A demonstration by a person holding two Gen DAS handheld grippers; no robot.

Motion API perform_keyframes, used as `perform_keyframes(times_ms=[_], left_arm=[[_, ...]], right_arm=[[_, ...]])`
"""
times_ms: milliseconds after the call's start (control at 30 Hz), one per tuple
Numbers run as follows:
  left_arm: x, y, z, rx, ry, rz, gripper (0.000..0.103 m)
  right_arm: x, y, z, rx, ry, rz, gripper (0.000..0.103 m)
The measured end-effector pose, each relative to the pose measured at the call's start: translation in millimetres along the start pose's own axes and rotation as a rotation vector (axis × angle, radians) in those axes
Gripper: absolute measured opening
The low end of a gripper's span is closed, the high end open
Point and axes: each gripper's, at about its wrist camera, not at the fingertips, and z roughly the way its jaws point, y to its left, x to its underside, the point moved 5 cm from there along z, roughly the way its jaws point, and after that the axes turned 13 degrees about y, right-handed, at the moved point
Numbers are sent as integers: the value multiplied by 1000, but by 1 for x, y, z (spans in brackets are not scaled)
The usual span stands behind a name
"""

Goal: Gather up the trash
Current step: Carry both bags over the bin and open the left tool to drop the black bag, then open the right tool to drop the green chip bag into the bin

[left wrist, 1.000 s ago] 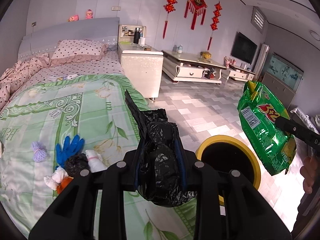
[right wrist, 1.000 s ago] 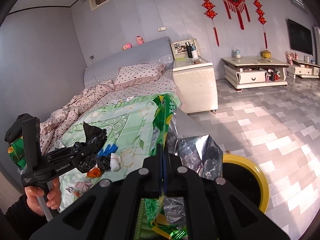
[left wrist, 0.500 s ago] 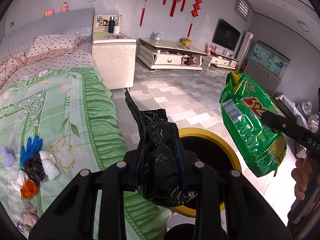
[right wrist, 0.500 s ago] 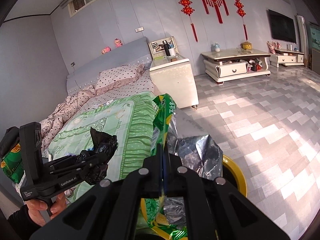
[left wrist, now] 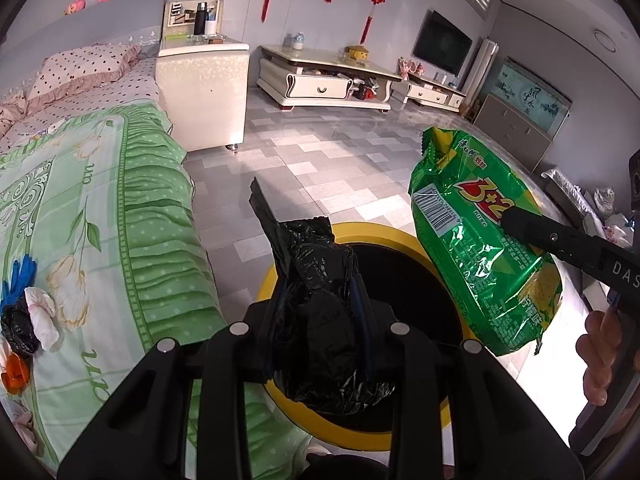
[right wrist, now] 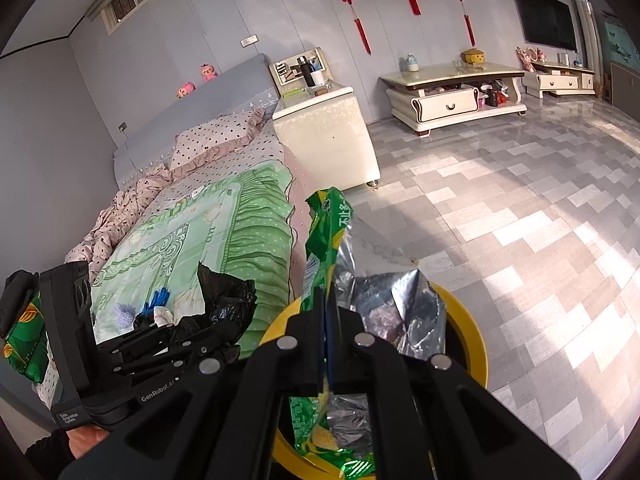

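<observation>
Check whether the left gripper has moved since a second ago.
Yes. The left gripper, shut on the black bag, left the bed and now hangs over the yellow bin.

Both grippers matte black plastic: left gripper (left wrist: 320, 300), right gripper (right wrist: 326, 312). Angular linkage arms with round silver pivot pins; blue-edged finger pads. White "GenRobot.AI" lettering on left unit's side, small white label below at 7 o'clock. Dark knit cuff (right wrist: 50, 448).

Each fisheye camera sits on its gripper, looking forward and steeply down along the fingers, close above the yellow-rimmed bin (left wrist: 304, 430) (right wrist: 478, 344). Both views share the bin, the bed's (left wrist: 100, 208) (right wrist: 224, 216) green edge and the tiled floor (left wrist: 320, 160) (right wrist: 520, 200).
</observation>
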Motion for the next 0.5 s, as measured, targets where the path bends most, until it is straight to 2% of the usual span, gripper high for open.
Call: perform_keyframes(times_ms=[133,367,433,500], left_arm=[[1,-2,11,25,24,-6,30],[1,-5,18,30,31,-6,44],[0,-6,17,32,30,-8,49],[0,-7,15,31,27,-11,54]], right_arm=[[0,-5,1,9,11,9,1],[0,-15,-4,42,8,37,2],[0,-18,-3,45,16,45,8],[2,-21,-3,40,22,58,23]])
